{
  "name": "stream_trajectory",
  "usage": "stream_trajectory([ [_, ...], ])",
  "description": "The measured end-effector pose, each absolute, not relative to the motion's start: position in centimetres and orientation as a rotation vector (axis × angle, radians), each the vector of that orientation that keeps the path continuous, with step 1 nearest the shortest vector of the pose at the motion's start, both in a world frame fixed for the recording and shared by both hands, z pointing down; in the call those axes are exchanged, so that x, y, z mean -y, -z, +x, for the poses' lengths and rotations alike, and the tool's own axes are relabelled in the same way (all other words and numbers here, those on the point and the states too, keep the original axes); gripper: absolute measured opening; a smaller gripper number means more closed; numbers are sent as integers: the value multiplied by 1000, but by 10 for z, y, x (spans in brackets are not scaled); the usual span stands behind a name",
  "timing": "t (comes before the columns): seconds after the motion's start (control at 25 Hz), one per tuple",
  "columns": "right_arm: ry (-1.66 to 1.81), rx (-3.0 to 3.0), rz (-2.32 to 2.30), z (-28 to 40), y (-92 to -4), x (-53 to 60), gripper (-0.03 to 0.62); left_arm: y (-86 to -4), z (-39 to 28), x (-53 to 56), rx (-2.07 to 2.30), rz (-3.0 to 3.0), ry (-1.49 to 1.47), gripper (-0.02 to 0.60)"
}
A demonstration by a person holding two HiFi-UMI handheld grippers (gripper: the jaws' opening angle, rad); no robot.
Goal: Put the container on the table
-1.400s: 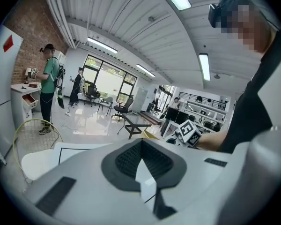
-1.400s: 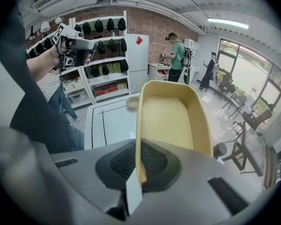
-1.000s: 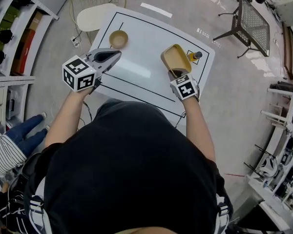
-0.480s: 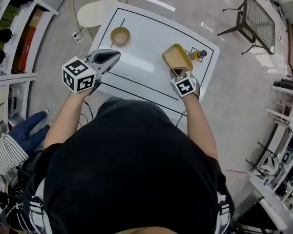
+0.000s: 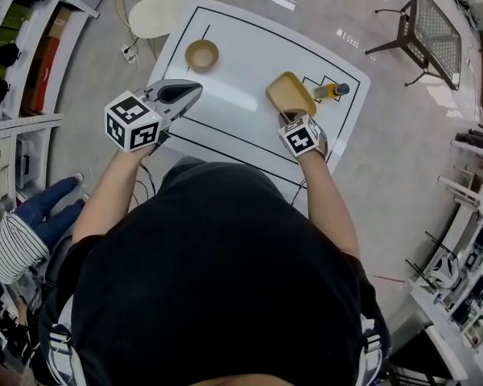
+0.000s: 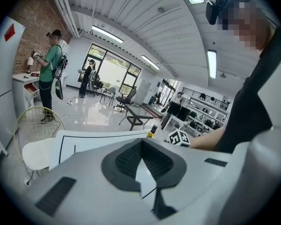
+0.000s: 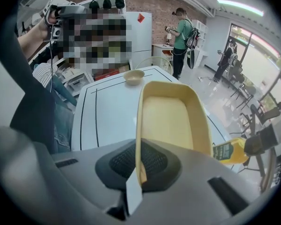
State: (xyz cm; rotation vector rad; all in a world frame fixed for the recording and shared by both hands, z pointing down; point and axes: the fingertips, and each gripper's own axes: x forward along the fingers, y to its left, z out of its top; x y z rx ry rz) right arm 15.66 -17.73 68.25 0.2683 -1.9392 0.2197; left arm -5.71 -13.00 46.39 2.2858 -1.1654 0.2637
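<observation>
A yellow rectangular container (image 5: pixel 290 93) hangs tilted just above the right part of the white table (image 5: pixel 241 79). My right gripper (image 5: pixel 288 117) is shut on its near rim. In the right gripper view the container (image 7: pixel 171 118) stretches away from my right gripper (image 7: pixel 138 170), its thin wall pinched between the pads. My left gripper (image 5: pixel 195 88) hovers over the table's near left edge, shut and holding nothing. Seen from the left gripper view, my left gripper (image 6: pixel 140 142) has its pads meeting at the tip.
A yellow bottle with a dark cap (image 5: pixel 332 91) lies close to the container's right side. A small tan bowl (image 5: pixel 201 55) stands at the table's far left. A white wire chair (image 5: pixel 157 10) stands beyond the table, a black chair (image 5: pixel 431 26) at far right, shelves (image 5: pixel 16 47) at left.
My right gripper has sunk with the container, which now sits lower and flatter over the table. My left gripper has dropped slightly.
</observation>
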Motion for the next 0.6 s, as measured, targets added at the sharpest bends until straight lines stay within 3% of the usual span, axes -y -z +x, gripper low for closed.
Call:
stream_trajectory([
  [0.6, -239, 1897, 209, 142, -719, 180, 8, -478, -67, 147, 1149, 2260, -260, 6],
])
